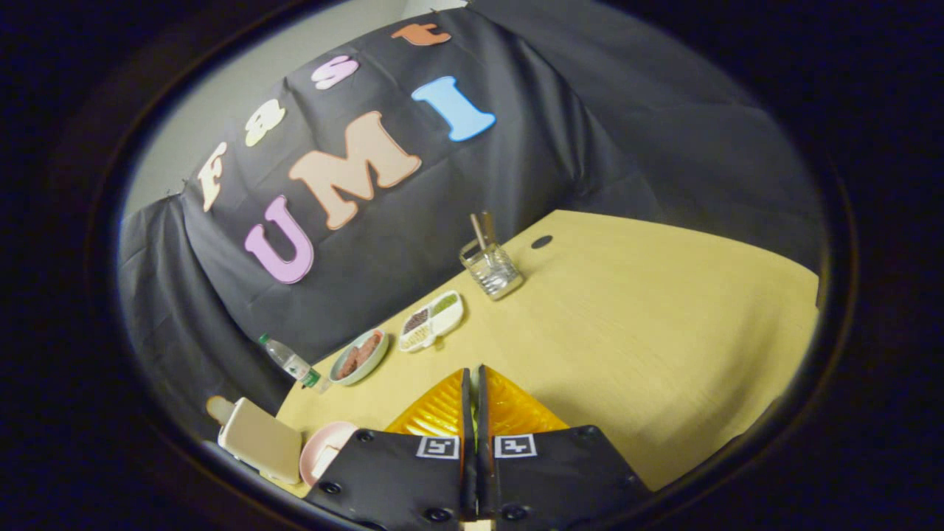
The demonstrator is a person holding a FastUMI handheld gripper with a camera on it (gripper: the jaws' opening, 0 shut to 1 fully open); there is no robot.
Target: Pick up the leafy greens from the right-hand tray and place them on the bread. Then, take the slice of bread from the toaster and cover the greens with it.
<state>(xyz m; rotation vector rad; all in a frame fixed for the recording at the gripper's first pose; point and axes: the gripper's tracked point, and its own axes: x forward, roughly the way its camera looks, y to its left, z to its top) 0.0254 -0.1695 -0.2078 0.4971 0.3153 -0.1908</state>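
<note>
Pressed together with nothing between them, the fingers (pixel 473 383) are seen above the pale wooden bench (pixel 627 332), each bearing a small square black-and-white marker near its base. Beside them a pink plate (pixel 324 450) holding a pale slice of bread (pixel 323 460) is placed next to the cream toaster (pixel 258 440); beyond lie a plastic water bottle (pixel 290 361), its label too small to be read, a green dish of brownish pieces (pixel 359 356), and a white divided tray (pixel 432 320) in which the leafy greens (pixel 444 303) are kept. Farther off a glass jar with sticks (pixel 490 268) is set.
</note>
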